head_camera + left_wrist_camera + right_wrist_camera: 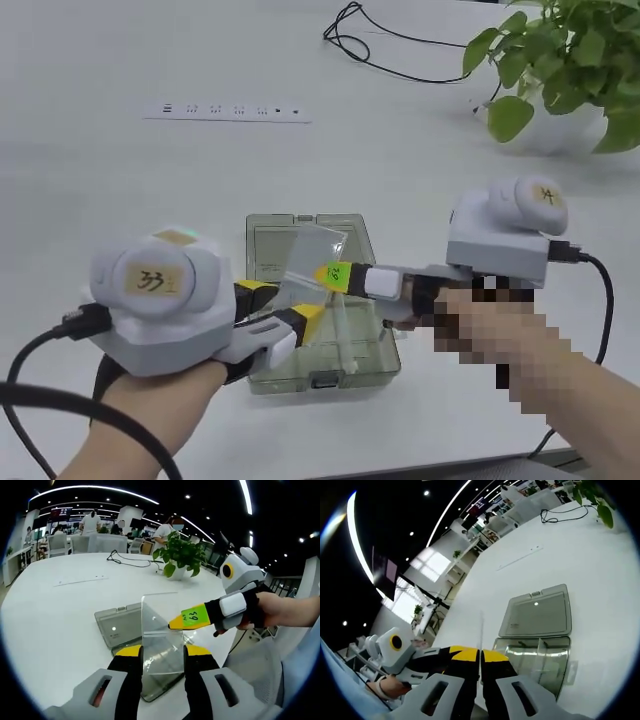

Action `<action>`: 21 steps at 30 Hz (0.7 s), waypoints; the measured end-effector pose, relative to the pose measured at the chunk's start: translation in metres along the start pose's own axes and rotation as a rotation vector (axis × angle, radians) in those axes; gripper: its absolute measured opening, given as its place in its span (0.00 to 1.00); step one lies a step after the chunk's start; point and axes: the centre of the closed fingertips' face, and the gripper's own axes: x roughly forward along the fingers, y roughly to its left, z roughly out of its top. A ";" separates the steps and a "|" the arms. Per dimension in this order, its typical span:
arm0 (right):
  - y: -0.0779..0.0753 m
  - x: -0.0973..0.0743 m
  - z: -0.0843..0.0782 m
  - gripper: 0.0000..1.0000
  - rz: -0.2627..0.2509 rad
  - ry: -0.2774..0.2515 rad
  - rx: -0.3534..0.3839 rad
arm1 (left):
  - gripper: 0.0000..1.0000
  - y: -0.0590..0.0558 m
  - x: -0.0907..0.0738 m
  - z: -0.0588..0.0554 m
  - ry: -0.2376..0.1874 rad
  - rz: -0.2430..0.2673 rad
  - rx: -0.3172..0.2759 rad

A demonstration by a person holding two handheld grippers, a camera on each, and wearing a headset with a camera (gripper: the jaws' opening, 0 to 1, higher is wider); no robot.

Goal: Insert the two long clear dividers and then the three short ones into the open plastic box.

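Note:
A short clear divider (316, 254) hangs tilted over the open plastic box (372, 368), whose lid (312, 232) lies flat behind it. My right gripper (335, 275) comes in from the right and is shut on the divider's face; its own view shows the sheet edge-on (481, 625) between closed jaws (480, 655). My left gripper (163, 652) holds the same divider (161, 635) by its two side edges, one yellow-tipped jaw on each. The right gripper's green-labelled tip (192, 617) presses the sheet just above them. Clear dividers (540, 657) stand inside the box (560, 677).
A white power strip (225, 110) lies far back on the white table. A black cable (385, 55) loops at the back, beside a potted plant (560, 60) at the back right. The table's front edge runs close below the box.

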 end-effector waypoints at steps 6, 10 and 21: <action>-0.001 0.000 -0.001 0.02 -0.005 0.013 0.005 | 0.30 0.000 0.000 -0.002 -0.004 -0.002 -0.003; -0.002 0.000 -0.002 0.02 -0.009 0.023 0.005 | 0.31 -0.001 0.000 -0.002 -0.008 -0.006 -0.007; 0.001 -0.001 0.000 0.02 -0.039 0.057 -0.011 | 0.52 0.005 -0.008 -0.007 -0.027 -0.022 0.073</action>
